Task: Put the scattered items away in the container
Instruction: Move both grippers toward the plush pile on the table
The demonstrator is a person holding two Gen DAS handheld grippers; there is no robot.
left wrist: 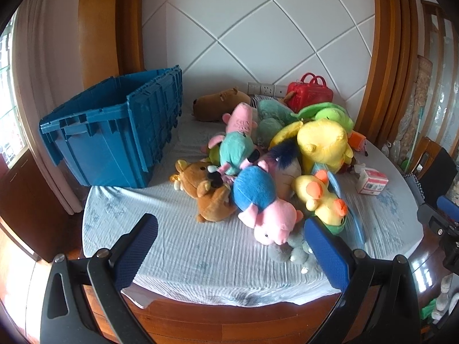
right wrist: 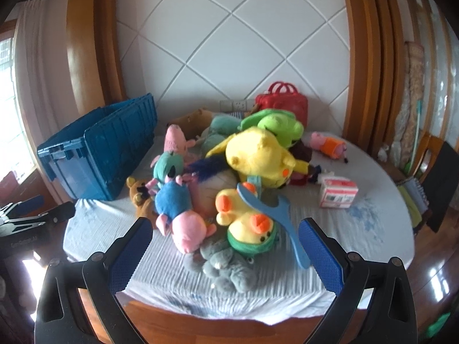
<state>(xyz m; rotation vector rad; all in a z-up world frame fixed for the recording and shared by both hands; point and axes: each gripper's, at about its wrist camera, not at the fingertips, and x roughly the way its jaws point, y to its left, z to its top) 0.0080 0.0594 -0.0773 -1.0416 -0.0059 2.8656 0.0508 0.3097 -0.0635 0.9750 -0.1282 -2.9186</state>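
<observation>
A pile of soft plush toys (right wrist: 229, 177) covers the middle of a round wooden table (right wrist: 200, 324) draped in a pale blue cloth (left wrist: 200, 258), with a large blue ribbed plastic crate (left wrist: 120, 132) standing open at the table's far left. The left gripper (left wrist: 229, 246) and right gripper (right wrist: 223, 246) both hover above the table's near edge, jaws spread wide and holding nothing. A small white and red carton (right wrist: 338, 196) sits alone to the right of the pile.

Plush toys (right wrist: 252, 154) heaped beside blue crate (right wrist: 97, 149), right claw (right wrist: 225, 246) spread, perhaps empty
</observation>
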